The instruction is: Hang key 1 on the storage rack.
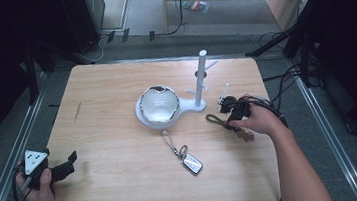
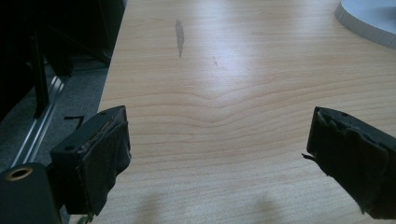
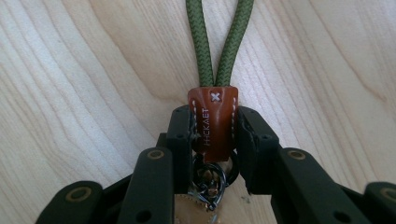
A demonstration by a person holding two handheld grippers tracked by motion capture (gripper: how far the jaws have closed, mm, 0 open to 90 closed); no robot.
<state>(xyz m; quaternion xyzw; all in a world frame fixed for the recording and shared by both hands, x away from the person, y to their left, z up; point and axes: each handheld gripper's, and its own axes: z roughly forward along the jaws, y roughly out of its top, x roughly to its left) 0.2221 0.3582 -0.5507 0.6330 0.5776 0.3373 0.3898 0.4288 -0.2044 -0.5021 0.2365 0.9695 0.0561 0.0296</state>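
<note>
My right gripper (image 3: 214, 133) is shut on the brown leather tab (image 3: 214, 114) of a keychain, just above the wooden table. Its green cord loop (image 3: 219, 42) stretches away over the wood. In the high view this gripper (image 1: 230, 110) sits right of centre beside the white hook stand (image 1: 199, 80), the green cord (image 1: 213, 119) poking out to its left. A car key on a strap (image 1: 189, 160) lies near the middle front. My left gripper (image 1: 67, 165) hovers open at the table's left front edge, its jaws (image 2: 217, 154) wide apart over bare wood.
A shiny bowl (image 1: 158, 103) rests on the stand's white round base (image 1: 143, 119), whose rim (image 2: 364, 25) shows far off in the left gripper view. The table's left edge (image 2: 109, 79) drops to a metal rail and grey floor. Cables lie off the right side.
</note>
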